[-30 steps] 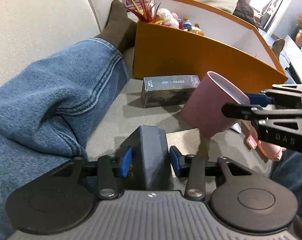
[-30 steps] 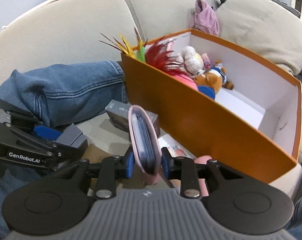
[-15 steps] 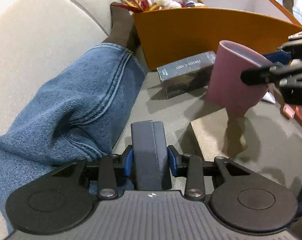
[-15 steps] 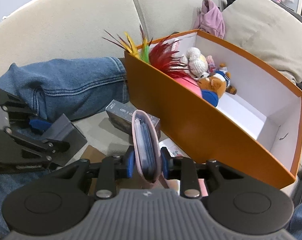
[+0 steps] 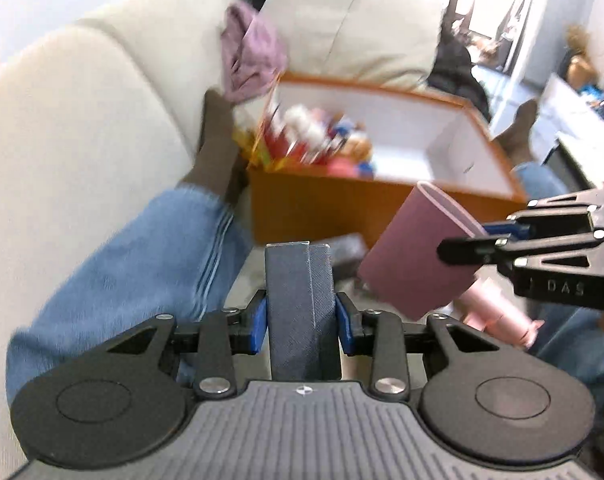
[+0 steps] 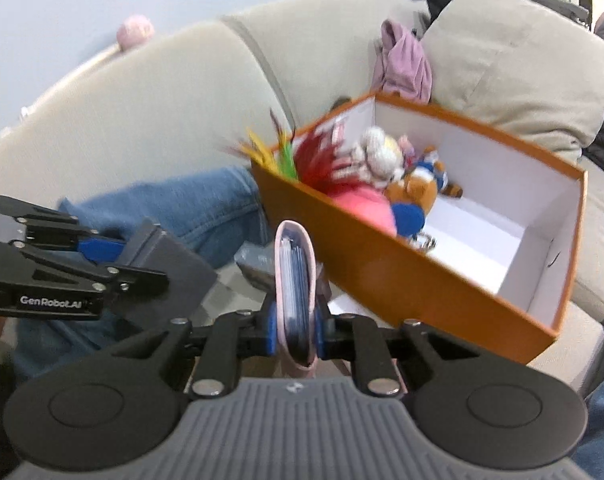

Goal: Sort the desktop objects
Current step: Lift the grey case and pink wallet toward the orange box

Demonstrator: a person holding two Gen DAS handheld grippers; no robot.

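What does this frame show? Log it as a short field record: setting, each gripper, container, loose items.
setting: beige sofa, person's jeans leg on the seat
left gripper: shut on grey box, held clear of the seat
right gripper: shut on pink pouch, dark cards inside
container: orange box, open top, white inside, toys and feathers at one end, other end bare
loose items: silver box by the orange box; pink cylinder on the seat
image quality: motion blur

Matt woven-textured grey box (image 5: 300,300) – smooth pink sleeve (image 5: 415,258), denim leg (image 5: 142,264).
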